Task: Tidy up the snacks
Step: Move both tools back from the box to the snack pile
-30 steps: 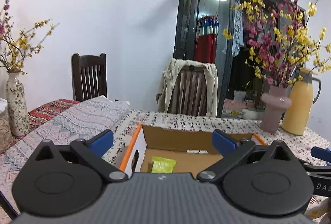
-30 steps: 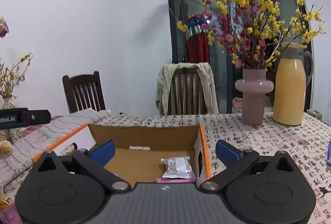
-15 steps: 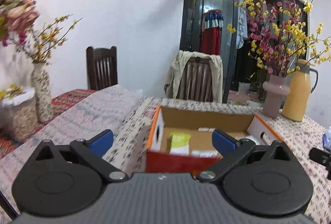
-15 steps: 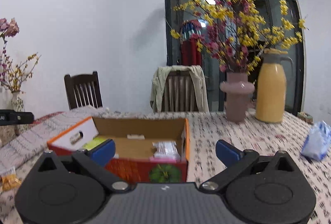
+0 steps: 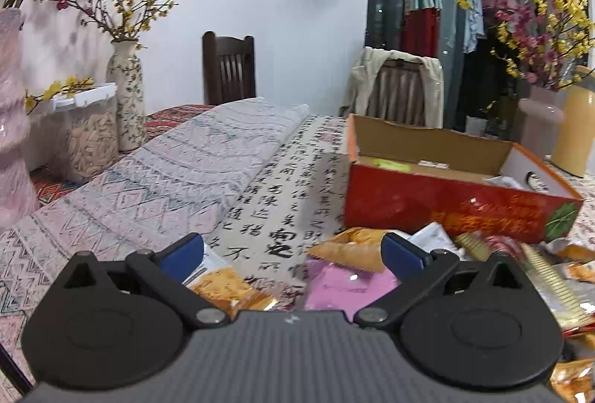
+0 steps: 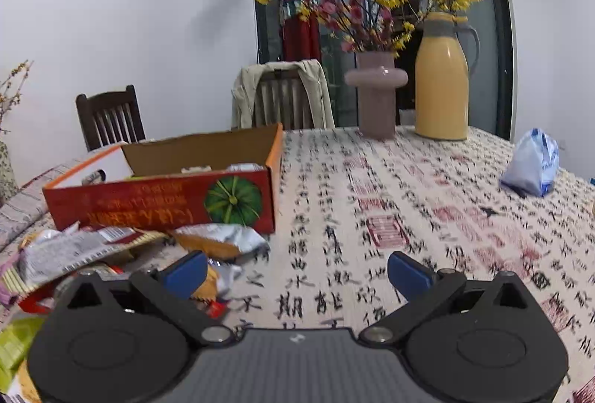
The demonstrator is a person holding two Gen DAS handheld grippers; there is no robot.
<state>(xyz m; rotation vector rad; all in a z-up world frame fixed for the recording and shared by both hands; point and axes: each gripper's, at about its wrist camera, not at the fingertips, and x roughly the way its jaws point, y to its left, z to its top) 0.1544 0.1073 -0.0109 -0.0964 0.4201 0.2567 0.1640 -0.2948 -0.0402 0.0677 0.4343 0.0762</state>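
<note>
We count one box (image 5: 446,206) on counter (image 6: 409,202), snack packets (image 6: 219,239) piled before it. Left gripper (image 5: 293,254), right gripper (image 6: 297,271) both released, empty. Versus earlier: both pulled back, lower.

The tablecloth (image 6: 372,202) bears large black Chinese calligraphy; gold lettering on the red box (image 6: 160,206) is illegible.
</note>
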